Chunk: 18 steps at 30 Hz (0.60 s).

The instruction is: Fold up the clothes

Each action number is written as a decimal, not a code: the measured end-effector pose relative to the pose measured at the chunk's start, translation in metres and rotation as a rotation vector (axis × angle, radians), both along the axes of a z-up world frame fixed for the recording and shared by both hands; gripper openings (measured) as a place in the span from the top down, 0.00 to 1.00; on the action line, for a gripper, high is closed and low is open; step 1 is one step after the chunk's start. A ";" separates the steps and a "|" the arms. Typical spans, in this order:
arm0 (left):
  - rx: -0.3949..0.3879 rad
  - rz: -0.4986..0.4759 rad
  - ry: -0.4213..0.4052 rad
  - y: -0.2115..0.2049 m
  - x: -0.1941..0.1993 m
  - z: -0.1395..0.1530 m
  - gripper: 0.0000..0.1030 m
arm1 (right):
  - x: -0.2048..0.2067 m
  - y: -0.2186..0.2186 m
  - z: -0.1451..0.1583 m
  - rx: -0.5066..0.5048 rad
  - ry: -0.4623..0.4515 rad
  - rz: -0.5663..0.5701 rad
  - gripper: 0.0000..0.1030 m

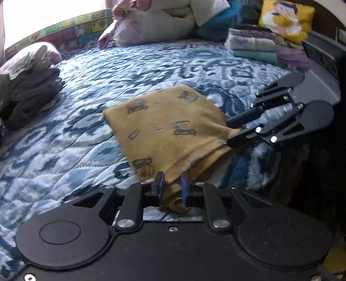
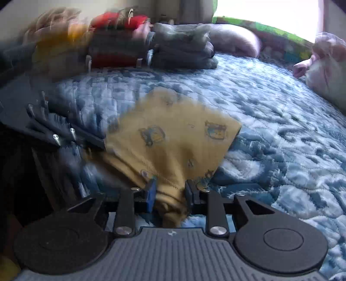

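Observation:
A mustard-yellow garment (image 1: 168,127) with small printed pictures lies partly folded on the blue-and-white quilt (image 1: 86,134). My left gripper (image 1: 172,188) is shut on its near corner. My right gripper (image 1: 229,133) comes in from the right and is shut on another corner of the same cloth. In the right wrist view the right gripper (image 2: 169,192) pinches bunched yellow garment (image 2: 173,138), and the left gripper (image 2: 101,143) shows blurred at the cloth's left edge.
Stacks of folded clothes stand on the bed: dark ones at the left (image 1: 32,93), pastel ones at the far right (image 1: 255,46). Pillows (image 1: 155,23) and a yellow cartoon cushion (image 1: 285,18) line the headboard. A dark bed frame (image 1: 320,71) edges the right side.

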<state>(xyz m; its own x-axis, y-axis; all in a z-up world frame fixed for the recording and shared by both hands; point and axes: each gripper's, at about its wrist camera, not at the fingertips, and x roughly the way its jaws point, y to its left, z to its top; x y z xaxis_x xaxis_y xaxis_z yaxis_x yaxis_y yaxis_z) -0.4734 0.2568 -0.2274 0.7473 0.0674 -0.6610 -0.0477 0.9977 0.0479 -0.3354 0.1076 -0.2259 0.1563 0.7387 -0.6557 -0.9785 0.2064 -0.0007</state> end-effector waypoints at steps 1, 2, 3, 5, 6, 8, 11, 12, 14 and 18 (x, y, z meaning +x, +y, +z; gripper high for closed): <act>-0.020 0.001 -0.028 0.002 -0.003 0.006 0.87 | -0.001 -0.003 0.003 0.004 -0.004 0.003 0.71; -0.045 0.013 -0.076 0.007 -0.007 0.012 0.87 | -0.001 -0.006 0.006 0.011 -0.007 0.007 0.71; -0.069 0.043 -0.120 0.013 -0.008 0.016 0.87 | -0.001 -0.011 0.011 0.034 -0.005 0.010 0.71; -0.112 0.147 -0.196 0.029 -0.005 0.022 0.87 | 0.002 -0.008 0.008 0.033 -0.003 -0.015 0.71; -0.127 0.190 -0.221 0.035 -0.002 0.020 0.87 | 0.004 -0.006 0.006 0.033 -0.002 -0.028 0.69; -0.157 0.221 -0.210 0.043 0.009 0.012 0.87 | 0.008 -0.003 0.003 0.033 -0.001 -0.053 0.68; -0.108 0.180 -0.020 0.033 0.032 -0.015 0.87 | 0.013 0.002 -0.001 0.032 0.002 -0.090 0.69; -0.043 0.152 -0.019 0.023 0.032 -0.016 0.87 | 0.015 0.004 -0.002 0.032 0.003 -0.103 0.69; -0.016 0.128 0.002 0.016 0.028 -0.008 0.86 | 0.019 0.007 -0.005 0.032 0.005 -0.128 0.68; -0.151 0.244 -0.087 0.039 0.008 0.002 0.53 | 0.026 -0.007 0.007 0.057 0.026 -0.180 0.64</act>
